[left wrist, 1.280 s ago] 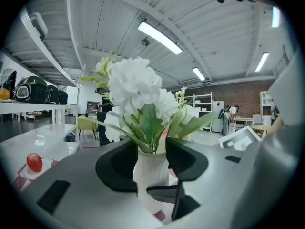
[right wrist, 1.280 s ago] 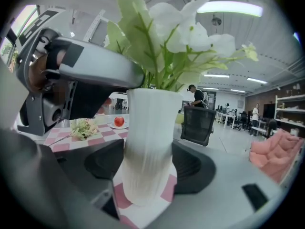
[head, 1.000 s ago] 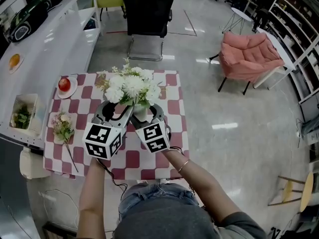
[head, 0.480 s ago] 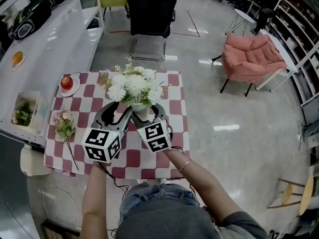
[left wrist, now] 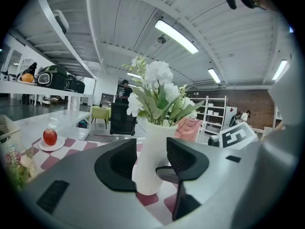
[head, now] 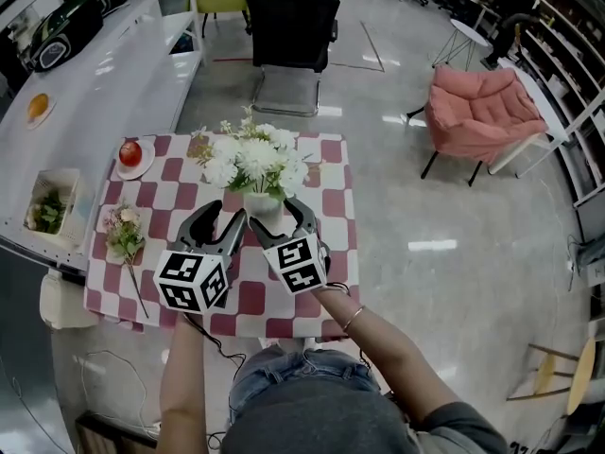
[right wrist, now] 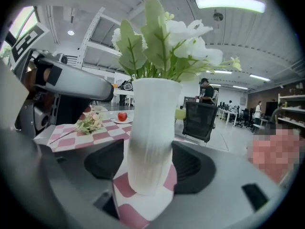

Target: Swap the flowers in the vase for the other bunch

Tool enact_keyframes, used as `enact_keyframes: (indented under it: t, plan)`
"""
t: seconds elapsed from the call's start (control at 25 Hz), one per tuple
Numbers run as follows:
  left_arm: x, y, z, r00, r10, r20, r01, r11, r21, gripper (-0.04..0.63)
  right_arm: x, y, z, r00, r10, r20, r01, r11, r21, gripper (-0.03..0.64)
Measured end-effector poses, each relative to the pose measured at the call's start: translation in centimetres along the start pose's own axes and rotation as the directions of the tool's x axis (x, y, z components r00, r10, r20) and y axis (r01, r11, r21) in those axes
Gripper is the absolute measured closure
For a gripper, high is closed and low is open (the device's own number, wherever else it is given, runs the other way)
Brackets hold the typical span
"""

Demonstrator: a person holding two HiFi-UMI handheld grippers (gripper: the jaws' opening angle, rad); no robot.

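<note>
A white vase (head: 262, 202) of white flowers (head: 253, 157) stands mid-table on the checked cloth. My right gripper (head: 271, 213) is shut low on the vase; in the right gripper view its pads (right wrist: 188, 168) press the sides of the vase (right wrist: 152, 118). My left gripper (head: 230, 212) comes in from the left, open. In its own view the left gripper (left wrist: 151, 162) has the vase (left wrist: 151, 142) standing in the gap at its tips, under the flowers (left wrist: 159, 87). The other bunch (head: 123, 236), pinkish with a long stem, lies at the table's left edge, clear of both grippers.
A red apple (head: 130, 153) on a small plate sits at the table's far left corner. A long white counter (head: 85, 74) with a tray of greens (head: 52, 211) runs along the left. A black chair (head: 291, 31) stands beyond the table, a pink armchair (head: 482, 112) to the right.
My left gripper has sunk a little and rolled slightly beside the vase. The right gripper, the vase and the other bunch have stayed put.
</note>
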State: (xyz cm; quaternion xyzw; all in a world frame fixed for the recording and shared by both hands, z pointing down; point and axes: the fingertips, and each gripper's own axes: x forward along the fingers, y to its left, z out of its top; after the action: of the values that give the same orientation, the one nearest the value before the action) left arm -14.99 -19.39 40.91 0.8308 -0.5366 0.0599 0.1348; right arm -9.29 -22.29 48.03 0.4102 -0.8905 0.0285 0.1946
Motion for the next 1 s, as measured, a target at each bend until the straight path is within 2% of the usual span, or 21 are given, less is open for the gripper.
enact_keyframes:
  t: [0.24,0.6,0.8,1.0]
  plan:
    - [-0.7,-0.2,-1.5,1.000,0.024,-0.017,-0.025,0.999,-0.027,0.390,-0.9,0.9,-0.4,1.000,0.031,-0.002,-0.031,1.000,-0.002,0.295]
    - [-1.6,-1.1,-3.8,0.996,0.078,-0.038,-0.080,0.995,-0.061,0.439,-3.9,0.8,-1.3,0.997,0.068,0.026,-0.070,0.995,0.070,0.314]
    - [-2.0,-2.3,-4.5,0.994,0.104,-0.041,-0.107,0.992,-0.066,0.451,-6.4,-0.2,-1.5,0.997,0.068,0.043,-0.073,0.989,0.128,0.372]
    - [-2.8,-3.2,-5.5,0.986,0.165,-0.038,-0.168,0.980,-0.104,0.504,-8.8,-1.2,-2.3,0.997,0.062,0.046,-0.068,0.985,0.158,0.487]
